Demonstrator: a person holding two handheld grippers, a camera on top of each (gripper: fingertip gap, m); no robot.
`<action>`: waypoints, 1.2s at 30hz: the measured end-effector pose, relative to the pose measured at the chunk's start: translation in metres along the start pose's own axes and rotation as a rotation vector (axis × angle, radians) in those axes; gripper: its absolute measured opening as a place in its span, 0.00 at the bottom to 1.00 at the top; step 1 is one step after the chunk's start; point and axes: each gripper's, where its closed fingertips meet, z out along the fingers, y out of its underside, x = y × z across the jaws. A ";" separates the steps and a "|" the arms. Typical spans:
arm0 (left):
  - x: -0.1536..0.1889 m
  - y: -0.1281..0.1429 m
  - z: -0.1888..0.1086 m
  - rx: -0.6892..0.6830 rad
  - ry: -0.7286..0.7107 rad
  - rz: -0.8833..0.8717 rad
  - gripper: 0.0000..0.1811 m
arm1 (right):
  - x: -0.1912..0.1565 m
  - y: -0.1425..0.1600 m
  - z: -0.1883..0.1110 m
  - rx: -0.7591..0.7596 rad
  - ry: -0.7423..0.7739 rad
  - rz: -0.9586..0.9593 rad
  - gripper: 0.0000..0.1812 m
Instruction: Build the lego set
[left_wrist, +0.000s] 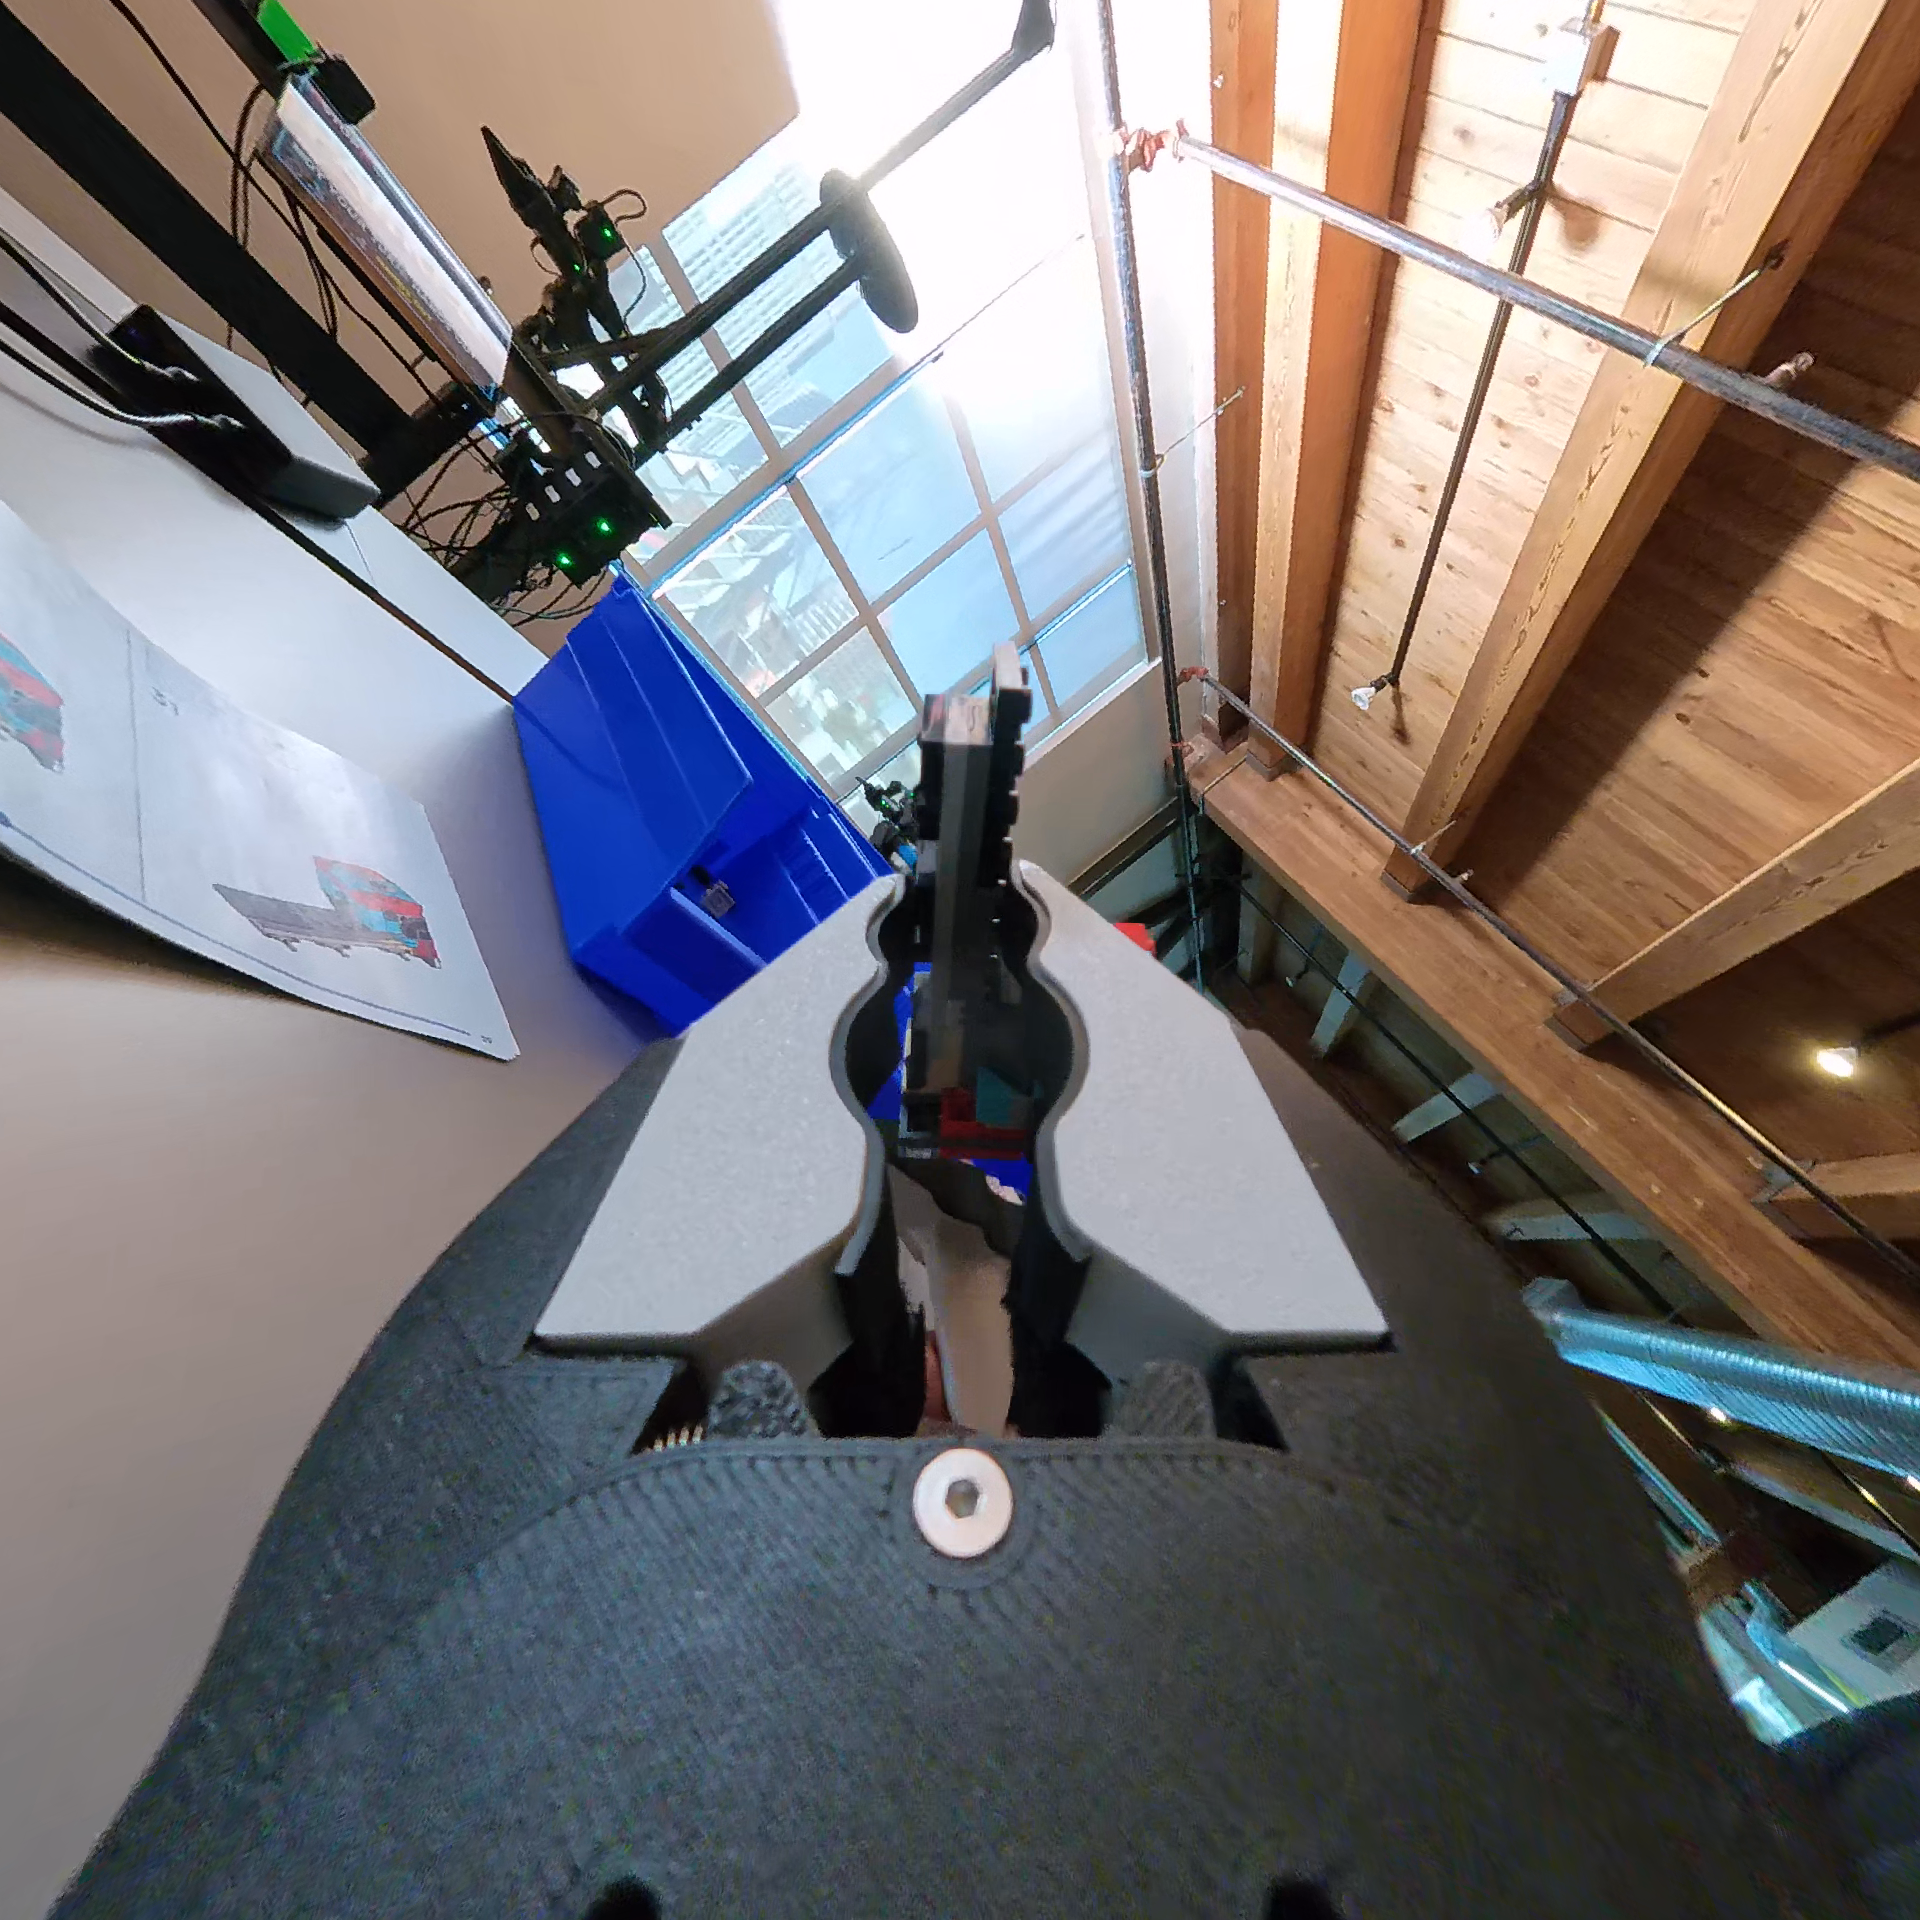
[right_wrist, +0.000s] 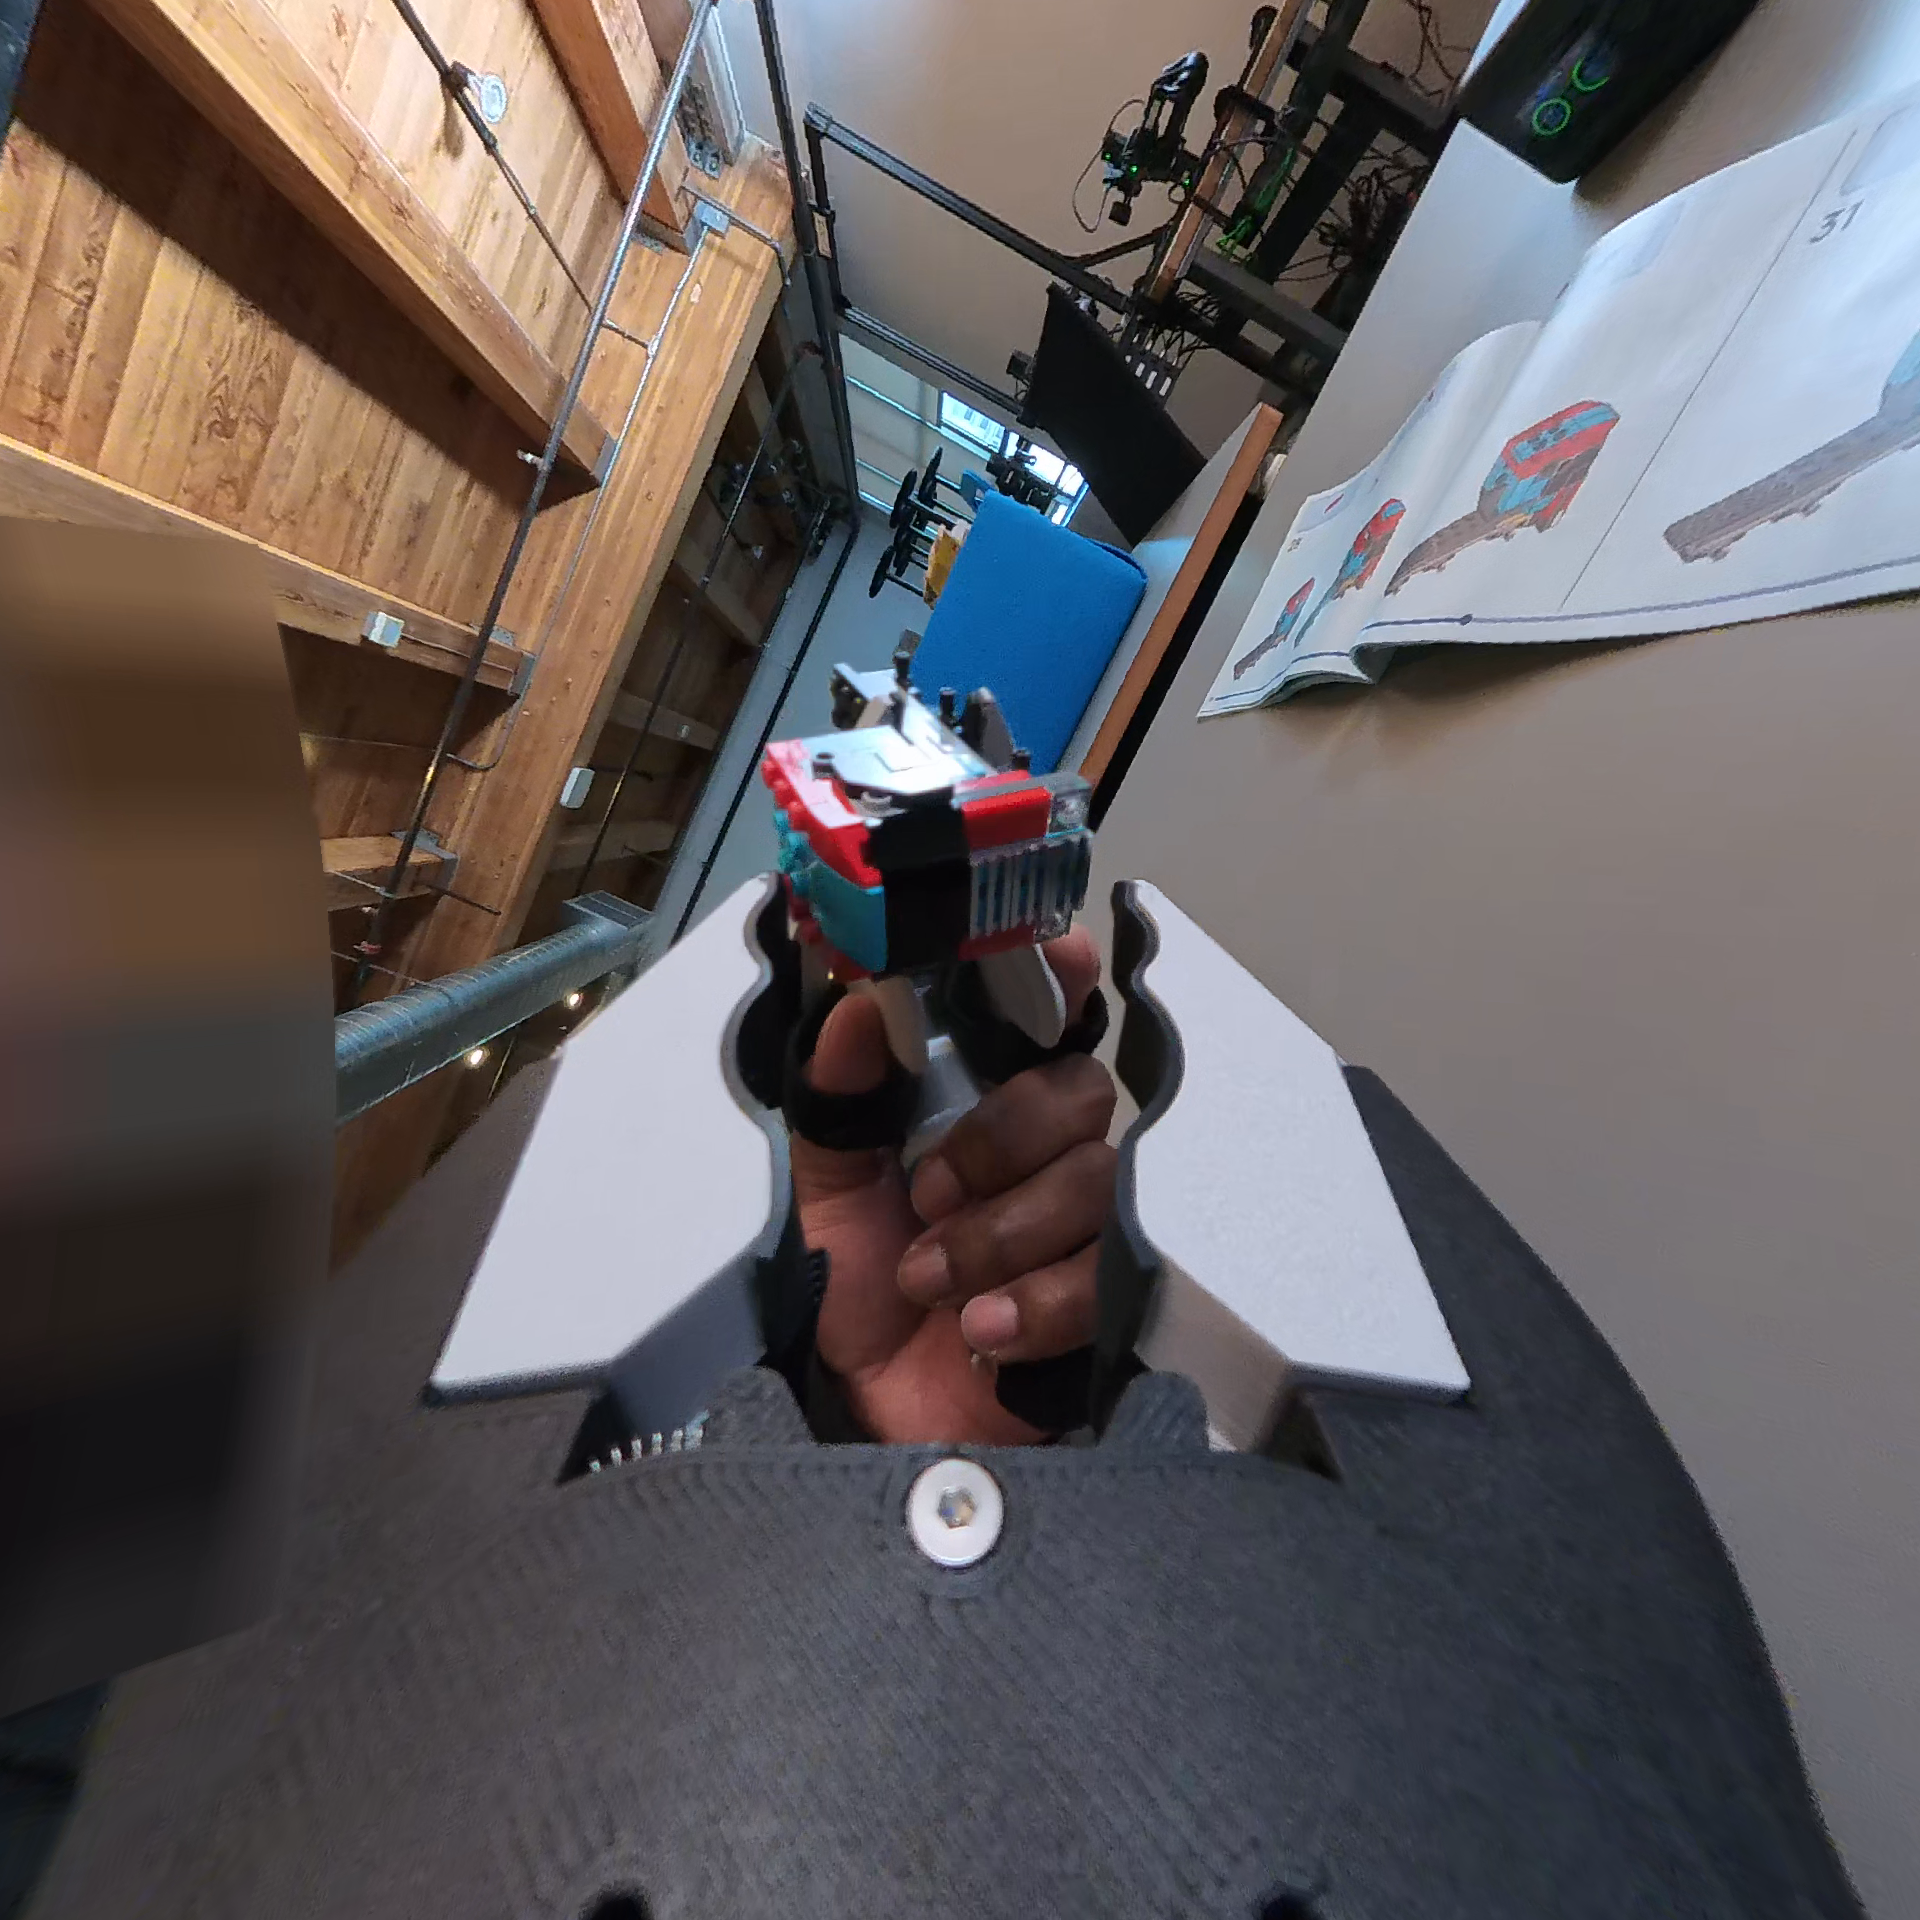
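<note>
Grey plastic fingers of the left gripper stood clenched on the lego model in the left wrist view, the model seen edge-on as a dark studded plate that rose beyond the fingertips, with red, teal and blue bricks showing lower down between the fingers. To the left, an open instruction booklet lay on the pale table, and a blue bin sat just beyond the booklet's far corner. Farther off stood a black stand with cables and green lights, a paned window behind it, and wooden beams filled the right side. In the right wrist view, the right gripper had its fingers spread wide apart and grasped nothing. Between and beyond them the left gripper's silver fingers gripped the same model, here showing its red, teal and black bricks with a ribbed clear piece on the right. A hand was wrapped around that gripper's handle, below the model. The booklet lay on the table to the right, well apart from the model.
</note>
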 end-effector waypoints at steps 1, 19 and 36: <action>0.001 0.001 0.000 -0.006 0.001 0.005 0.09 | -0.001 -0.001 -0.001 0.004 -0.008 0.002 0.34; -0.023 0.002 -0.002 0.028 -0.089 -0.100 0.09 | 0.008 -0.008 -0.017 -0.012 0.046 -0.046 0.39; -0.063 0.007 -0.009 0.006 -0.204 -0.239 0.10 | 0.052 -0.049 -0.032 -0.232 0.227 -0.599 0.40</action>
